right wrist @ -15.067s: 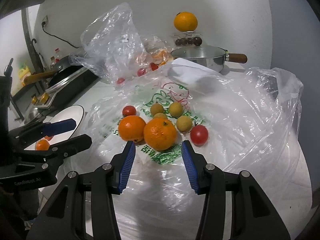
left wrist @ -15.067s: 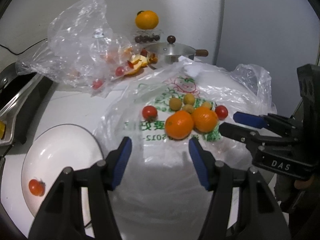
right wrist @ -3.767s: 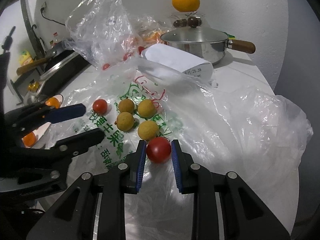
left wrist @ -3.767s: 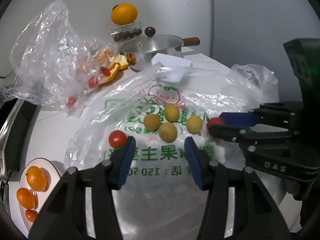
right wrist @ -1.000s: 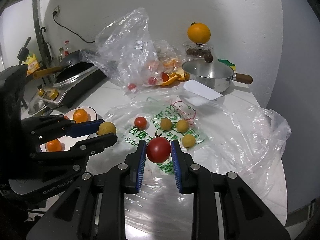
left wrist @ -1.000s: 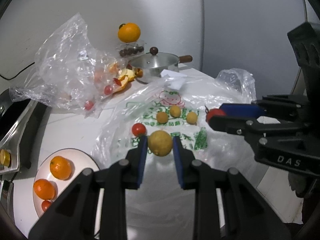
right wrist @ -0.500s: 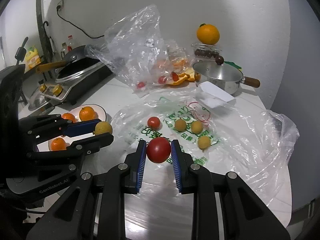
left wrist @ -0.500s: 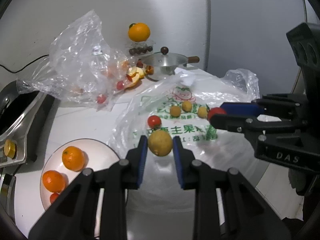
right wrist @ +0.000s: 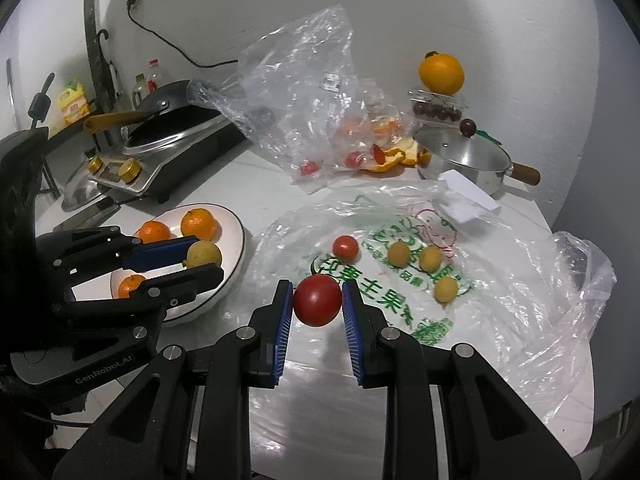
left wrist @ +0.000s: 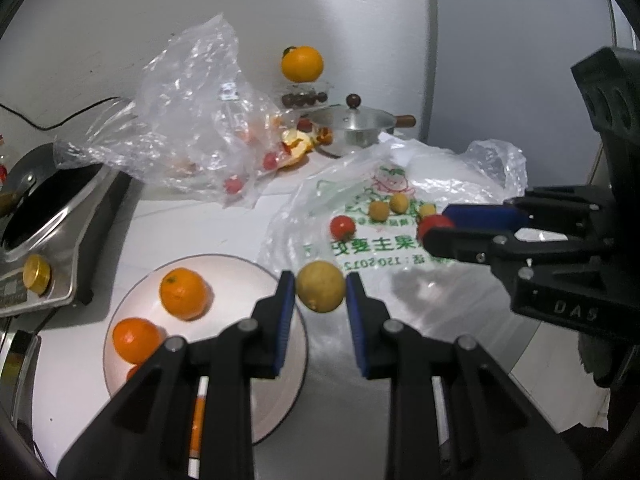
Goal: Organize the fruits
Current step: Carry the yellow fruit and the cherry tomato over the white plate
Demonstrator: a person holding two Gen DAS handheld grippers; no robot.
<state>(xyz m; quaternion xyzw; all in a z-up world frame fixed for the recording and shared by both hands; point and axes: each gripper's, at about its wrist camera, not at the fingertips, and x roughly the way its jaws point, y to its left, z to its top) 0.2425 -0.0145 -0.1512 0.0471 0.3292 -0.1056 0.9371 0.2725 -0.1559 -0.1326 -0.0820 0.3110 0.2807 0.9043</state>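
Observation:
My left gripper (left wrist: 321,287) is shut on a small yellow fruit (left wrist: 321,286), held in the air by the right rim of the white plate (left wrist: 256,276). The plate holds two oranges (left wrist: 184,293) and a small red fruit partly hidden by my finger. My right gripper (right wrist: 317,300) is shut on a red tomato (right wrist: 317,299), above the table between the plate (right wrist: 236,236) and the printed plastic bag (right wrist: 404,300). On that bag lie one tomato (right wrist: 345,247) and three yellow fruits (right wrist: 430,258).
A crumpled clear bag (right wrist: 304,92) with tomatoes and orange peel lies at the back. A lidded steel pan (right wrist: 464,156) stands behind the printed bag, with an orange (right wrist: 441,73) on a box beyond it. A cooker with a black wok (right wrist: 172,128) is at the left.
Both grippers have moved left with their fruit, off the printed bag and towards the plate. The plate has come nearer in both views.

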